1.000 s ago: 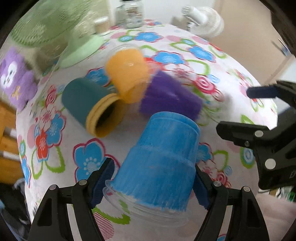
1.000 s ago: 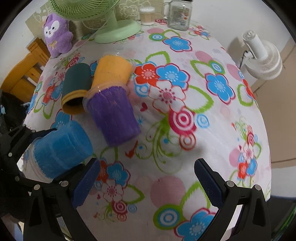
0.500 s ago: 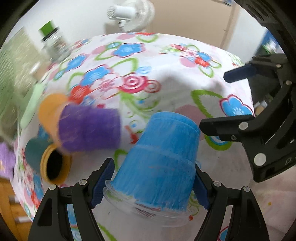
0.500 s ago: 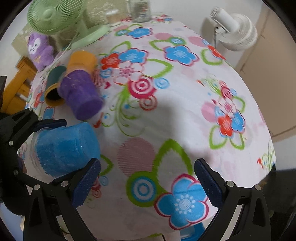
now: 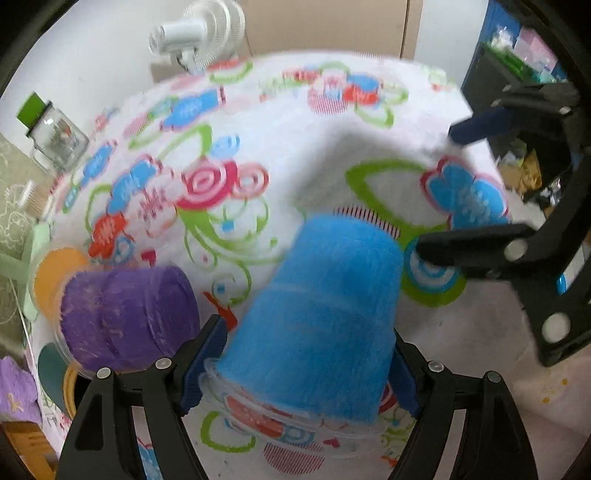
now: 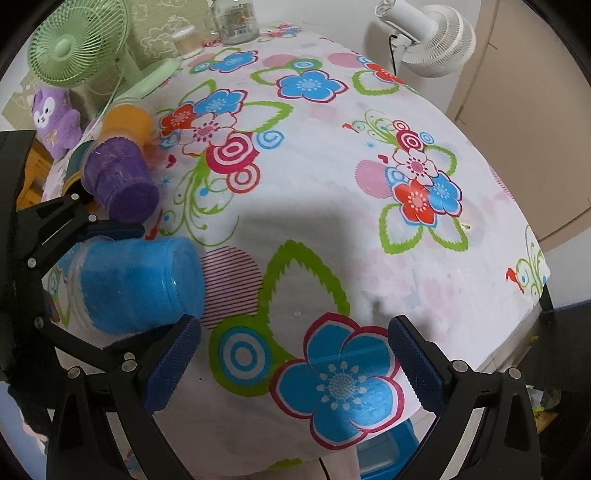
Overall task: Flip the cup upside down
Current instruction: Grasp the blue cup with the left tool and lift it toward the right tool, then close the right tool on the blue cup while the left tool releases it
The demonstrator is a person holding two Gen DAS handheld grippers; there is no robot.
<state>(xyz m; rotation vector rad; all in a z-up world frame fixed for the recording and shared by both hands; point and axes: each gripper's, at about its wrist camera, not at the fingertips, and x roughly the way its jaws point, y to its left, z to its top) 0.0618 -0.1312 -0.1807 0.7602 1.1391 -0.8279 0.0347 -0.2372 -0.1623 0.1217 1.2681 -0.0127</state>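
The left claw (image 5: 306,369) is pinching the blue cup (image 5: 317,321), one blue pad on each side of it just above its clear rim. In the left wrist view the cup's closed bottom points away from the camera and its open mouth faces back toward it. In the right wrist view the blue cup (image 6: 136,284) appears lying sideways in the left claw (image 6: 110,280), at the near left part of the desk (image 6: 332,229); whether it touches the flowered cloth cannot be told.

The right claw (image 6: 293,365) is spread wide with nothing between its pads, over the near edge of the desk above a big blue flower print. In the left wrist view the right claw (image 5: 454,188) shows at the right side, apart from the blue cup.

A purple cup (image 6: 122,181) lies on its side near the left edge of the desk, just beyond the blue cup. An orange cup (image 6: 127,120) lies right behind it, and a dark green cup (image 6: 75,162) is mostly hidden beside them. Toward the far left corner stand a green fan (image 6: 79,42) and a purple plush toy (image 6: 55,118). A glass jar (image 6: 234,18) stands at the far edge. A white fan (image 6: 432,33) stands off the desk past the far right corner.
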